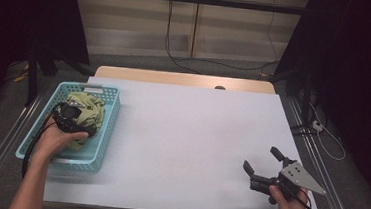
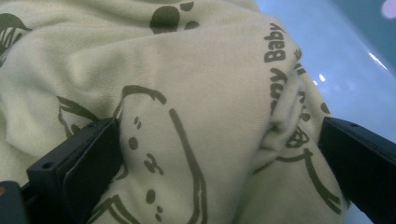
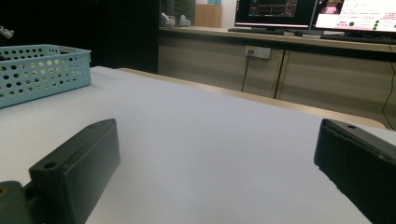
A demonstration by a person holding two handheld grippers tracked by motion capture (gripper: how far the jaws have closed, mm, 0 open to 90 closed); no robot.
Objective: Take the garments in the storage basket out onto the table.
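Lying bunched in the basket [image 1: 109, 109] at the table's [image 1: 191, 135] left side, the cloth [image 1: 88, 113] is a pale green knit printed with dark cartoon figures and the word "Baby". It looks light, soft and limp, so I judge it will sag and unfold once lifted rather than keep its shape; nothing about it seems fragile or slippery, and the fleecy surface should grip well. The best hold is probably a thick fold or ridge near the top of the heap, where several layers can be pinched together, not a single loose edge that might slide out. The left gripper [image 1: 70, 113] is down in the basket on top of the cloth, and in the left gripper view its jaws stand wide apart, one on each side of a raised hump of fabric [image 2: 187, 116]. The left jaw seems to press against the cloth, while the right jaw sits just beside a crease; the hump is between them but not yet squeezed. The right gripper [image 1: 261, 166] rests near the table's right front corner, well apart from the basket, with its jaws spread wide and nothing but bare table between them.
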